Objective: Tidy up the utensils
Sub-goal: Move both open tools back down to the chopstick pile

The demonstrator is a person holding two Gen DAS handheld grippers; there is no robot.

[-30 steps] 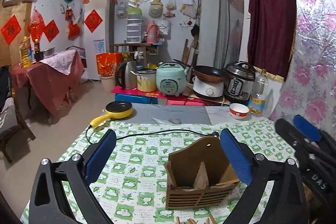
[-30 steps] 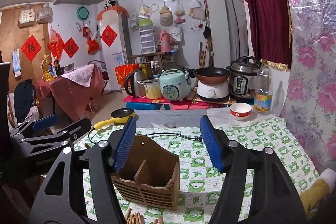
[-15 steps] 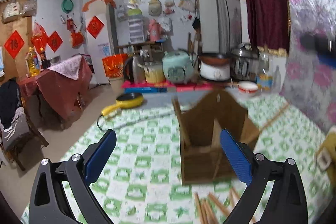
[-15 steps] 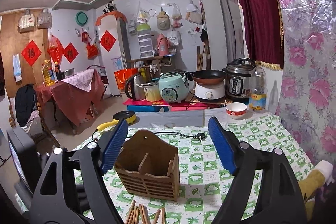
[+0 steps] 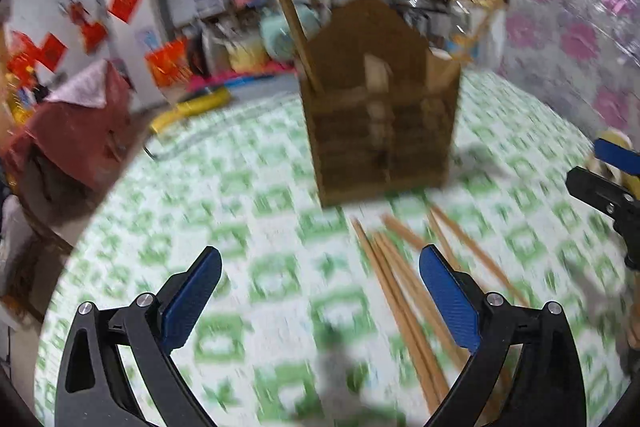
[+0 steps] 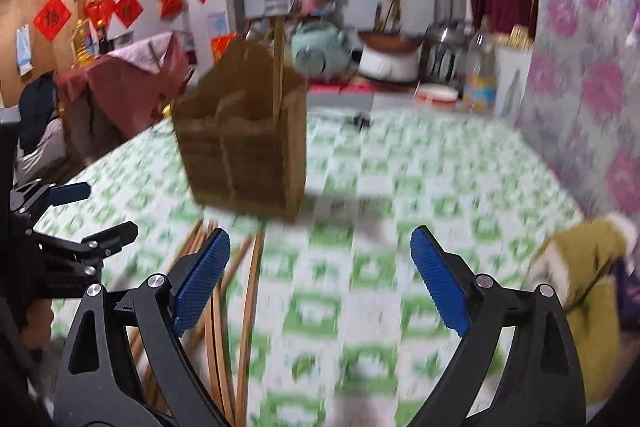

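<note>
A brown wooden utensil holder (image 5: 380, 107) stands upright on the green-and-white checked tablecloth (image 5: 240, 227); it also shows in the right wrist view (image 6: 244, 143). One chopstick (image 5: 298, 35) sticks up out of it, also seen in the right wrist view (image 6: 279, 67). Several loose chopsticks (image 5: 404, 287) lie on the cloth in front of the holder, and show in the right wrist view (image 6: 224, 307). My left gripper (image 5: 320, 303) is open and empty above the cloth. My right gripper (image 6: 320, 283) is open and empty to the holder's right. Both views are blurred.
Pots, rice cookers and a bottle (image 6: 482, 71) stand beyond the table's far edge. A red-rimmed bowl (image 6: 436, 94) and a black cable plug (image 6: 362, 119) lie at the far side. A yellow pan (image 5: 192, 107) is at the far left. A flowered wall (image 6: 592, 87) bounds the right.
Both grippers have tilted down and pulled back toward me; the loose chopsticks now lie in full view in front of the holder. Both stay open.
</note>
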